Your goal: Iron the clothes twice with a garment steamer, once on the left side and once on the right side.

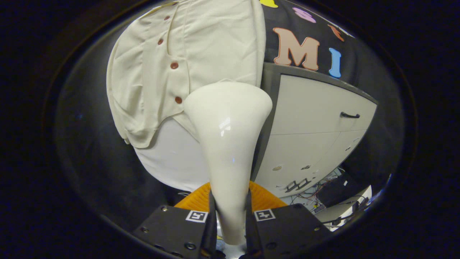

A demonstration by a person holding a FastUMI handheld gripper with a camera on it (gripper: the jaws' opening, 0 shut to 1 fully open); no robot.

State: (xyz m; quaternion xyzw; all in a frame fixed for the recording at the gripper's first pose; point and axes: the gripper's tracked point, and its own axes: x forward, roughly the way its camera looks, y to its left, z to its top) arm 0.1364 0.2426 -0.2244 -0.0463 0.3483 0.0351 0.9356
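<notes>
my claw (230, 219) is clamped on the garment steamer (228, 144), both fingers pinching its narrow handle, orange part just behind. steamer's wide head sits just ahead, up against the lower hem of the cream shirt (187, 54) w/ brown buttons, right of the button placket. looks like i'm mid-pass on one side, prob near its bottom end; can't tell which pass. next: keep head flat on fabric, run along the panel, then shift across the placket. grey cabinet (316, 126) beyond, cables near its base.

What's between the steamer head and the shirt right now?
Nothing visible in the claw view: the steamer, clamped in the claw, has its head right at the shirt.
</notes>
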